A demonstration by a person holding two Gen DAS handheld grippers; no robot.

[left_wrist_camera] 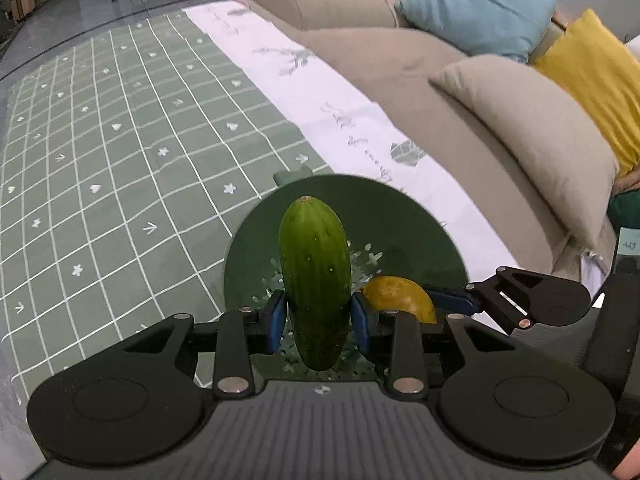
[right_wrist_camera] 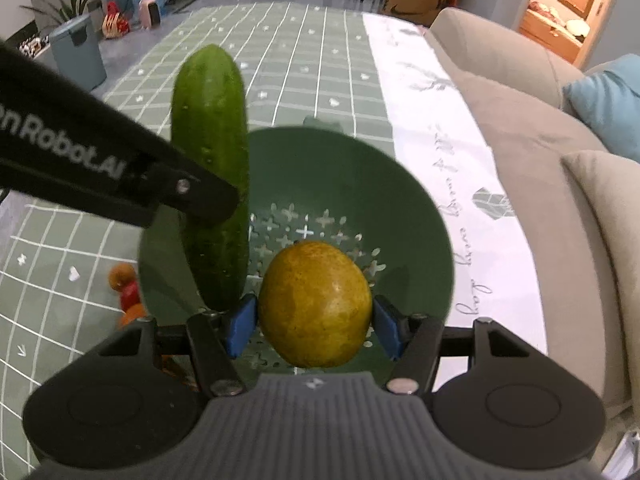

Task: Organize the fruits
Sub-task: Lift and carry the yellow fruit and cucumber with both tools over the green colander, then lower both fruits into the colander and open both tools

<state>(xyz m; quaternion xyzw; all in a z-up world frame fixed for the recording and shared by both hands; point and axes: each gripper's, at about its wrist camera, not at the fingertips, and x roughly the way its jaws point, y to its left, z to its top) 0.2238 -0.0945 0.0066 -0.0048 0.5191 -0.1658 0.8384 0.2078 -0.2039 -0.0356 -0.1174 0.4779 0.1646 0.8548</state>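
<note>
My left gripper is shut on a green cucumber and holds it over a green colander. My right gripper is shut on a yellow-green round fruit, also over the colander. The right wrist view shows the cucumber upright at the left, with the left gripper's finger across it. The left wrist view shows the yellow fruit and the right gripper's finger to the right of the cucumber.
The colander stands on a green checked tablecloth beside a white cloth strip. A beige sofa with cushions lies on the right. Small orange and red fruits lie left of the colander.
</note>
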